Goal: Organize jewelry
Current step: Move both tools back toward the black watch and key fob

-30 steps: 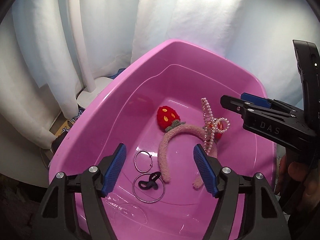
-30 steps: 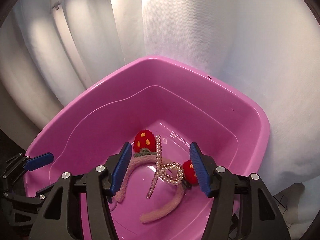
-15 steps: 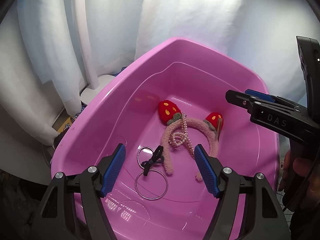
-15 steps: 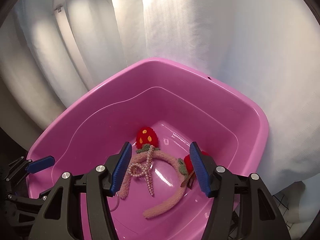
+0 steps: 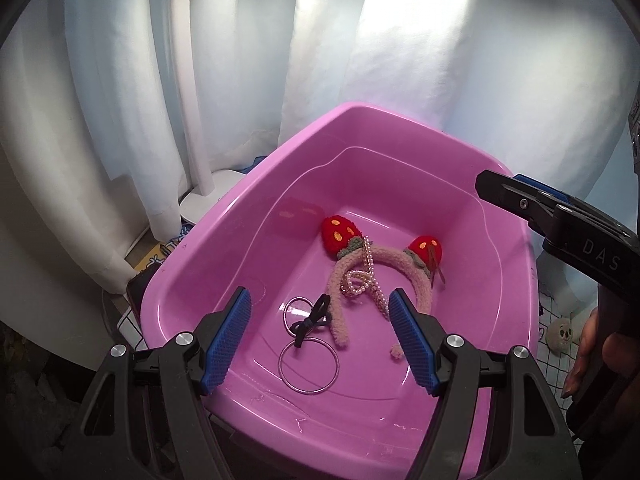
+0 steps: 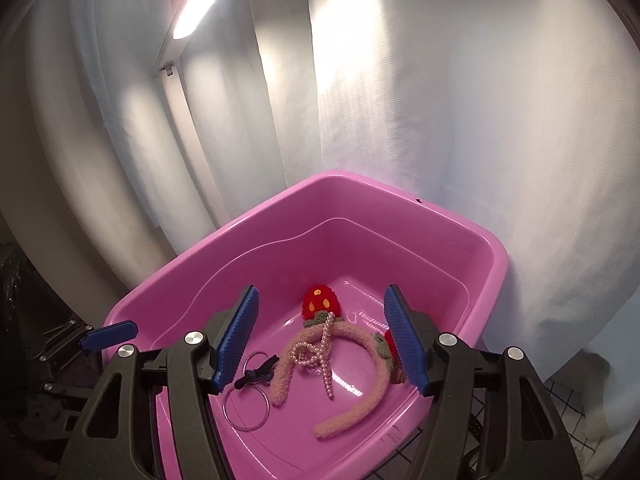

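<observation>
A pink plastic tub [image 5: 192, 264] [image 6: 460, 240] holds the jewelry. In it lie a fuzzy pink headband with two red strawberries [image 5: 404, 268] [image 6: 360, 336], a pearl necklace [image 5: 368, 276] [image 6: 324, 344] draped over the headband, two silver hoops [image 5: 308, 364] [image 6: 246, 406] and a black bow hair tie [image 5: 312, 320] [image 6: 256, 372]. My left gripper [image 5: 320, 340] is open and empty above the tub's near side. My right gripper [image 6: 320, 340] is open and empty above the tub; it also shows at the right of the left wrist view [image 5: 560, 220].
White curtains [image 5: 360, 60] hang behind the tub. A white lamp post [image 5: 188, 100] with its base stands at the back left, lit in the right wrist view [image 6: 192, 16]. A small skull figure [image 5: 560, 332] lies on a wire grid at the right.
The pearl necklace has dropped from the air and now lies on the headband's left part. The black bow has shifted. Both grippers have pulled back and up from the tub.
</observation>
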